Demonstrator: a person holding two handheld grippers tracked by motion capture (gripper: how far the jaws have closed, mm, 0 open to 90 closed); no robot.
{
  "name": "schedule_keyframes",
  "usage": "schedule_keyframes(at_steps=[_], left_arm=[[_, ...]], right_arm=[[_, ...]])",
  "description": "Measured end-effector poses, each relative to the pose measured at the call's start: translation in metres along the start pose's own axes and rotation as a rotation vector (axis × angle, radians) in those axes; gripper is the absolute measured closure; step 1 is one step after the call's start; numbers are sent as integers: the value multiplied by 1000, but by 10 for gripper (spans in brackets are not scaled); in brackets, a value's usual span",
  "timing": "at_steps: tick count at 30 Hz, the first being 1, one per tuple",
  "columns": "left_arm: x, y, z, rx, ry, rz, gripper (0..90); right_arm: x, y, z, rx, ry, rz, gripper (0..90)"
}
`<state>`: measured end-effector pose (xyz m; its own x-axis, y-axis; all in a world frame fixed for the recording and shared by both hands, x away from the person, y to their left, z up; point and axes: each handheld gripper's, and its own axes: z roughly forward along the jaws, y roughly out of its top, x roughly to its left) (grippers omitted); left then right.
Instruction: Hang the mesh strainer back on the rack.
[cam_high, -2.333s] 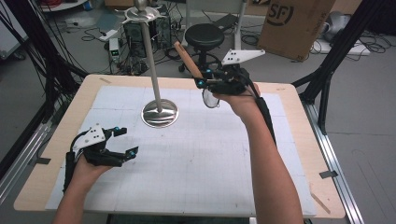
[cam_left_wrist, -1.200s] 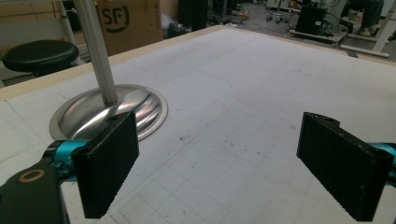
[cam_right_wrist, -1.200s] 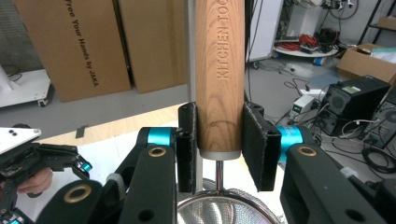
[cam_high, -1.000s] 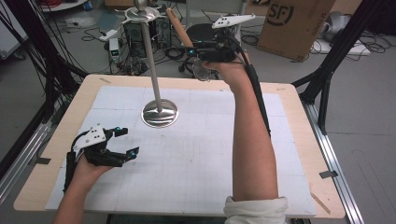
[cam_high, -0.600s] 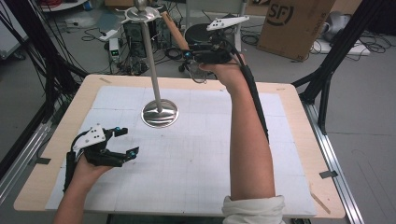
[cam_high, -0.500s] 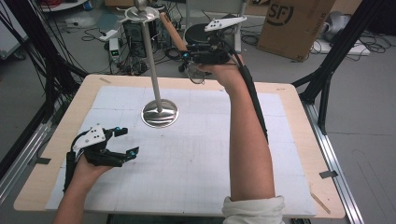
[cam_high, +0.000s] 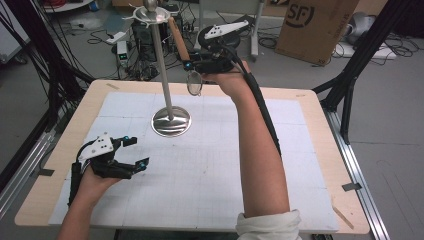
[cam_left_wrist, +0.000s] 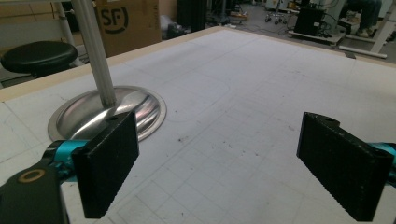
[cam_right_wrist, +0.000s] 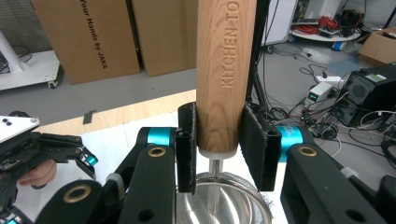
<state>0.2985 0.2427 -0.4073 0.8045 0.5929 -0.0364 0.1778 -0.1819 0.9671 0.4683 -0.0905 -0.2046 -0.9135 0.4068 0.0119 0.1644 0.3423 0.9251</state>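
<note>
A small strainer with a wooden handle (cam_high: 178, 37) (cam_right_wrist: 224, 70) and a round mesh bowl (cam_high: 194, 82) (cam_right_wrist: 224, 203) is held high over the table's far edge. My right gripper (cam_high: 192, 64) (cam_right_wrist: 222, 144) is shut on the lower end of the handle, and the bowl hangs below it. The handle's top leans toward the hooked head (cam_high: 150, 12) of a metal stand, whose pole (cam_high: 161, 65) (cam_left_wrist: 95, 51) rises from a round base (cam_high: 171, 121) (cam_left_wrist: 88, 114). My left gripper (cam_high: 139, 151) (cam_left_wrist: 224, 168) rests open on the white mat, near left of the base, with nothing between its jaws.
The white gridded mat (cam_high: 215, 165) covers most of the wooden table (cam_high: 320, 150). Beyond the far edge stand a black stool (cam_high: 215, 35), a cardboard box (cam_high: 315, 25) and loose cables on the floor. Black frame legs rise at both sides.
My right hand has lifted the strainer off the table area and carried it left toward the stand's head, sinking slightly at the end. The left gripper has stayed still.
</note>
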Motion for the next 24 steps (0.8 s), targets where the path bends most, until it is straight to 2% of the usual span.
schedule_keyframes(at_steps=[14, 18, 24], left_arm=[[0, 1, 0, -5, 0, 1, 134], [0, 1, -1, -8, -1, 3, 134], [0, 2, -1, -13, -6, 4, 134]], right_arm=[[8, 6, 17, 39, -53, -14, 671], [12, 6, 23, 71, -71, -52, 580], [15, 4, 24, 96, -71, -68, 550]])
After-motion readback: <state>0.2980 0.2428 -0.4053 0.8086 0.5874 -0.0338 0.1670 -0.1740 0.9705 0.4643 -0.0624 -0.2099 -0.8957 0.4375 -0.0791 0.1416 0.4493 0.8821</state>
